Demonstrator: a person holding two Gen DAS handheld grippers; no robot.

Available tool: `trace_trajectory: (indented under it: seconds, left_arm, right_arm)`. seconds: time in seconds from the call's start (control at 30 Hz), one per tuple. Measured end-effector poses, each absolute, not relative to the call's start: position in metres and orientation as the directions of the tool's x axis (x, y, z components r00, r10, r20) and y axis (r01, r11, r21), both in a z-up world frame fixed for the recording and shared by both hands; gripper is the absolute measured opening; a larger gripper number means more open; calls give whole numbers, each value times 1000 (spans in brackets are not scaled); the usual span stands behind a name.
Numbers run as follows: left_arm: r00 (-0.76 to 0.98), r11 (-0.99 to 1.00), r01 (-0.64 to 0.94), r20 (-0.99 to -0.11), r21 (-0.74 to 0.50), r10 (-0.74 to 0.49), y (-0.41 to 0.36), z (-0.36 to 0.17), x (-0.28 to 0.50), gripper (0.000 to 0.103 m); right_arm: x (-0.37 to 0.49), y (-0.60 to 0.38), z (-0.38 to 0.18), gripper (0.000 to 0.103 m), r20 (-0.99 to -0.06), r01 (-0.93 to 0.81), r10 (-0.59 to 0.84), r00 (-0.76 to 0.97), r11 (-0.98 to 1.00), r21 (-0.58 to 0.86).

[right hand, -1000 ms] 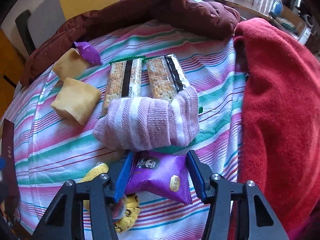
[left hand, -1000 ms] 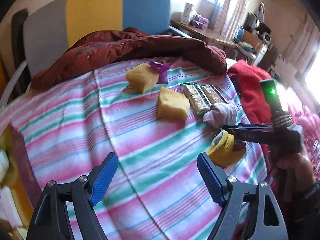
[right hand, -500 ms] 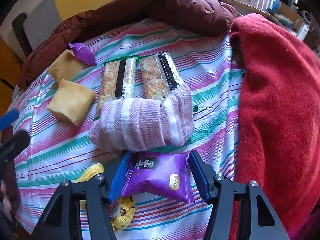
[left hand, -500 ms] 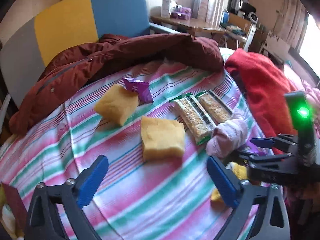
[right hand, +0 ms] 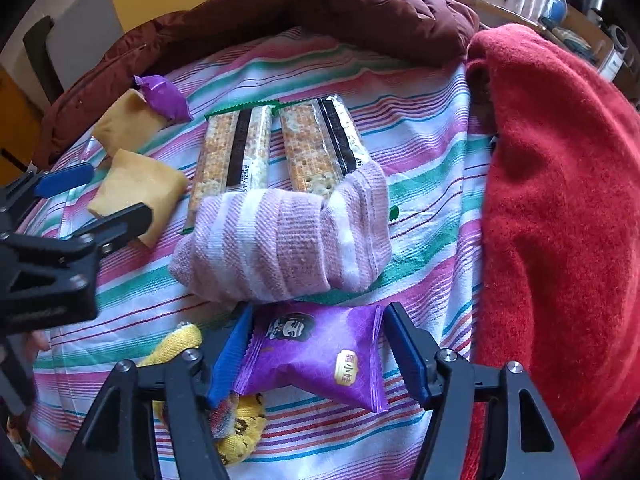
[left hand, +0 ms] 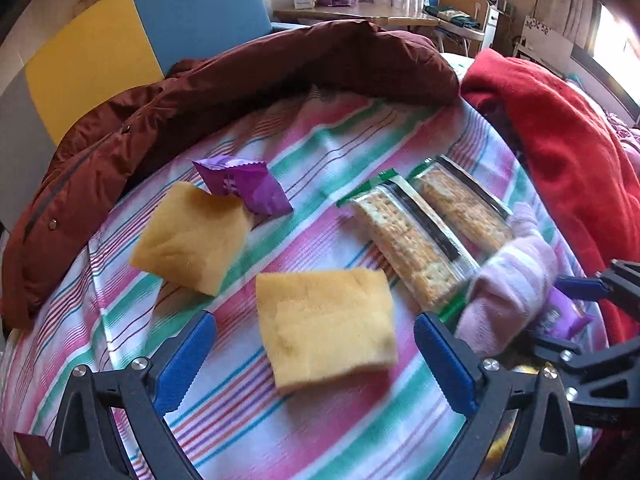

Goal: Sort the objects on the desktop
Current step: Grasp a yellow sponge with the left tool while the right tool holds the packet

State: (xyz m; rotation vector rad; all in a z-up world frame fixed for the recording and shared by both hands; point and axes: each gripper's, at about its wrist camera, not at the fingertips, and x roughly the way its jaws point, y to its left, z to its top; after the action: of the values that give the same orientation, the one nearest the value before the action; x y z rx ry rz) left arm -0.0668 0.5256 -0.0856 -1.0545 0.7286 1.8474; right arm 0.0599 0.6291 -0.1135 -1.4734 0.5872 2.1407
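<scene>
Purple snack packet (right hand: pixel 320 356) between right tool (right hand: pixel 316 354) jaws

Striped sheet (left hand: pixel 248 408) lies bare in front of the near yellow sponge (left hand: pixel 326 330), which sits between the wide-set blue pads of the left gripper (left hand: pixel 316 360) with sheet showing on both sides. A gap separates it from the far yellow sponge (left hand: pixel 192 236), itself touched by a purple packet (left hand: pixel 244 188). To the right, 2 cracker packs (right hand: pixel 276 148) lie side by side, their near ends covered by a rolled pink sock (right hand: pixel 284 240). Just in front of it, a second purple packet (right hand: pixel 316 352) fills the span of the right gripper (right hand: pixel 316 354); a yellow sock (right hand: pixel 236 436) lies at its left pad. A maroon jacket (right hand: pixel 320 4) walls the far edge, a red blanket (right hand: pixel 560 200) the right.
</scene>
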Motion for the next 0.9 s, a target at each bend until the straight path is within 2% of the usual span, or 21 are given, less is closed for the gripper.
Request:
trace_trajectory:
  seconds: [0.07, 0.13, 0.17, 0.23, 0.6, 0.9]
  left_arm:
    - [-261, -454, -888, -887, 66, 382, 529, -92, -69, 97]
    - [-263, -462, -884, -890, 69, 371, 530, -96, -70, 86]
    - [-245, -459, -887, -896, 52, 371, 530, -98, -71, 83]
    - [-211, -459, -888, -899, 12, 385, 528, -100, -70, 68]
    - [-211, -558, -829, -902, -39, 378, 480, -91, -49, 64]
    - [-286, -637, -767, -846, -78, 449, 415, -46, -13, 64]
  right_arm:
    - [59, 629, -113, 67, -940, -599, 140, -312, -797, 80]
    - [58, 629, -113, 66, -939, -597, 143, -313, -798, 77]
    - [58, 629, -113, 64, -938, -595, 144, -315, -800, 77]
    - [57, 628, -113, 60, -938, -590, 144, -315, -804, 75]
    - [59, 631, -110, 52, -932, -597, 123, -342, -794, 114]
    - [71, 643, -106, 49, -922, -661, 127, -365, -733, 160]
